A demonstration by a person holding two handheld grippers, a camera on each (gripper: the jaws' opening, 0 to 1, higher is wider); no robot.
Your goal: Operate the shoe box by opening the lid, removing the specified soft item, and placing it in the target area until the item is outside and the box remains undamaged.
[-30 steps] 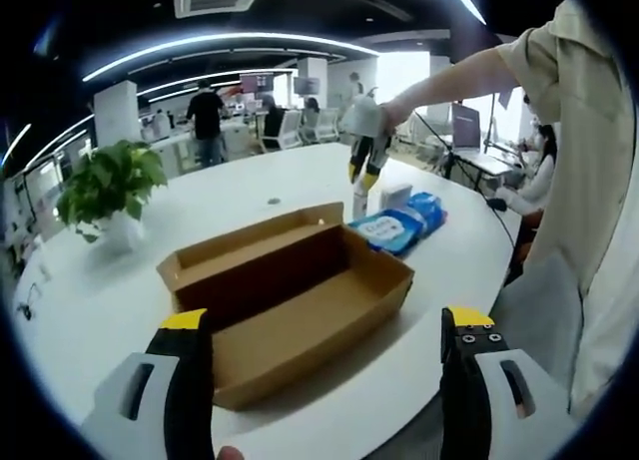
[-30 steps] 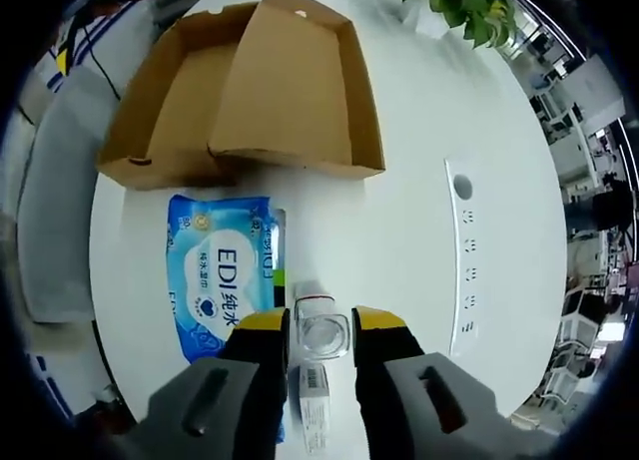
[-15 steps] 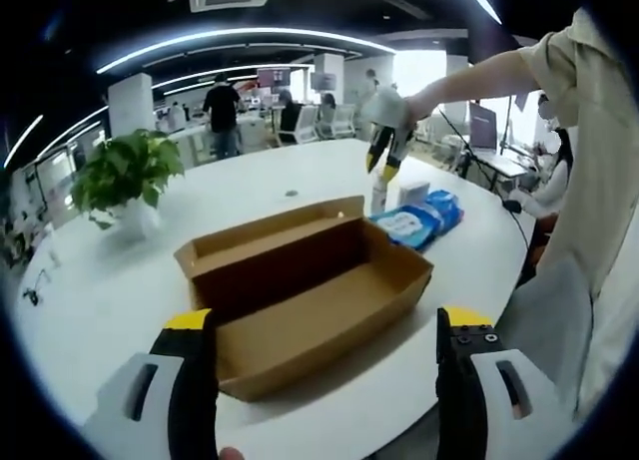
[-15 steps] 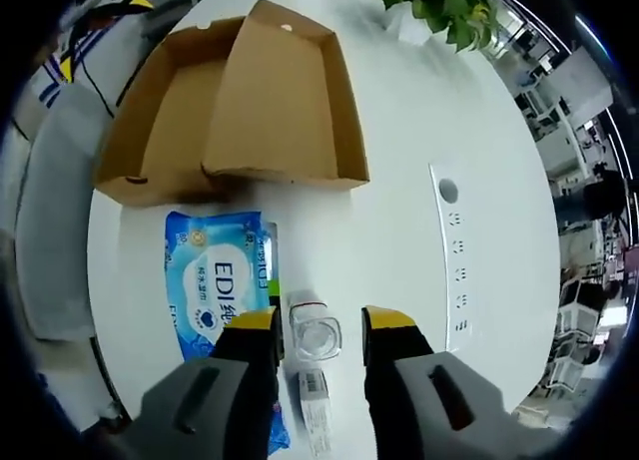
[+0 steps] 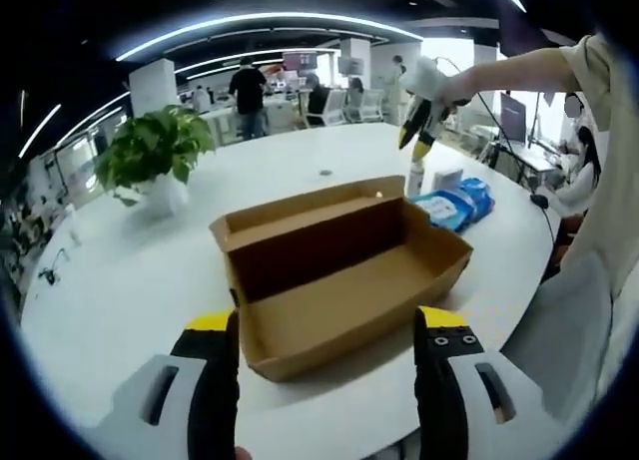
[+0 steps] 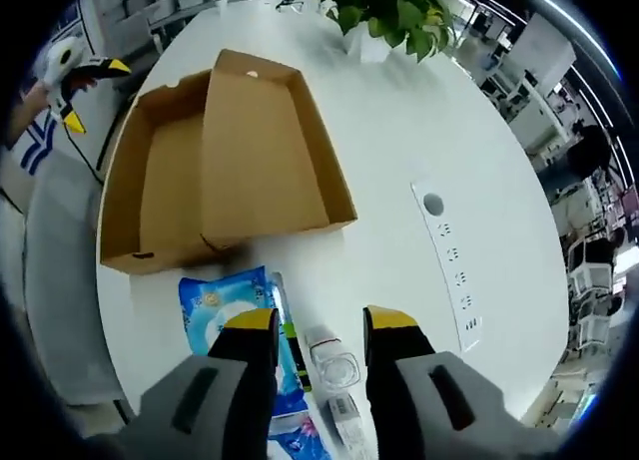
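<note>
The brown shoe box point(image 5: 339, 270) lies open and empty on the white table, its lid folded back. My left gripper point(image 5: 324, 325) is open just in front of the box's near corner, holding nothing. The box point(image 6: 220, 171) is also in the right gripper view, with the blue wipes pack point(image 6: 215, 305) lying flat beside it. That blue wipes pack point(image 5: 459, 203) rests past the box's right end. My right gripper point(image 6: 319, 322) hangs open above the pack's edge and a small clear bottle point(image 6: 334, 355). Held by a hand, the right gripper point(image 5: 419, 131) hovers over the bottle.
A potted plant point(image 5: 155, 151) stands at the table's far left. A socket strip point(image 6: 449, 260) is set into the tabletop. A small white box point(image 5: 446, 178) sits by the wipes. The left gripper point(image 6: 75, 66) is at the box's far end. People stand in the office behind.
My right gripper has widened its jaws around the clear bottle and risen away from it. The left view has swung, bringing the box nearer its centre.
</note>
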